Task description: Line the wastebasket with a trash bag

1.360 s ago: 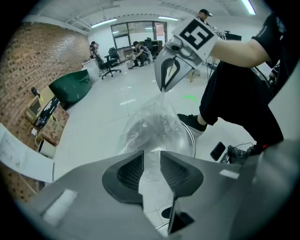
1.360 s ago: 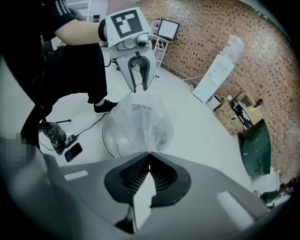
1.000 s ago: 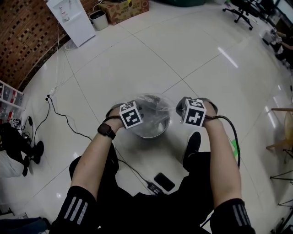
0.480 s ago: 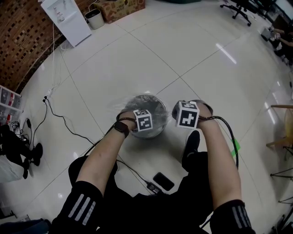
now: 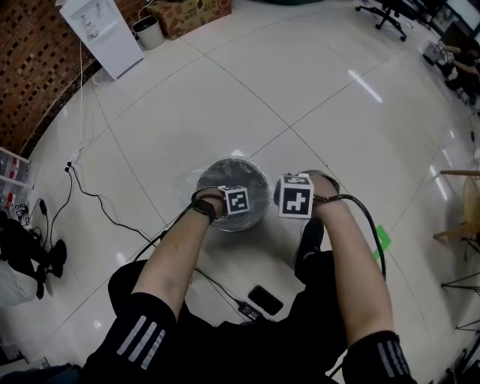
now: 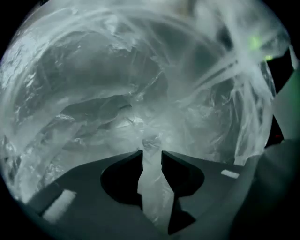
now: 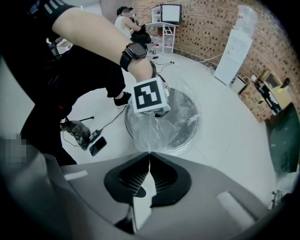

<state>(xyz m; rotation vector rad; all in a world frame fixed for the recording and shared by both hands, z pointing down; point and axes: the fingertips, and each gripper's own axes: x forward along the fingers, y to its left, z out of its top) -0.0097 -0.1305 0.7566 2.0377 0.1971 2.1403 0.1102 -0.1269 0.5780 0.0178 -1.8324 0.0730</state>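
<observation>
A round grey wastebasket (image 5: 255, 214) stands on the white tile floor in front of my feet, with a clear trash bag (image 5: 238, 174) inside it. My left gripper (image 6: 151, 154) points down into the basket, and crinkled clear film fills its view. Its jaws are shut on a bunched fold of the bag. Its marker cube (image 5: 236, 200) sits over the basket's near rim. My right gripper (image 7: 149, 157) hangs just right of the basket, shut on the bag's edge; film stretches from its tips to the rim (image 7: 187, 140). Its cube (image 5: 295, 196) hides the jaws in the head view.
A phone (image 5: 267, 299) and a black cable (image 5: 112, 217) lie on the floor near my legs. My shoe (image 5: 309, 240) is right of the basket. A white dispenser (image 5: 100, 34), a small bin (image 5: 146, 31) and a cardboard box (image 5: 191, 9) stand far back.
My left gripper has dropped into the basket and tipped downward, pushing the bag in with it. The right gripper has sunk slightly and edged left, towards the rim.
</observation>
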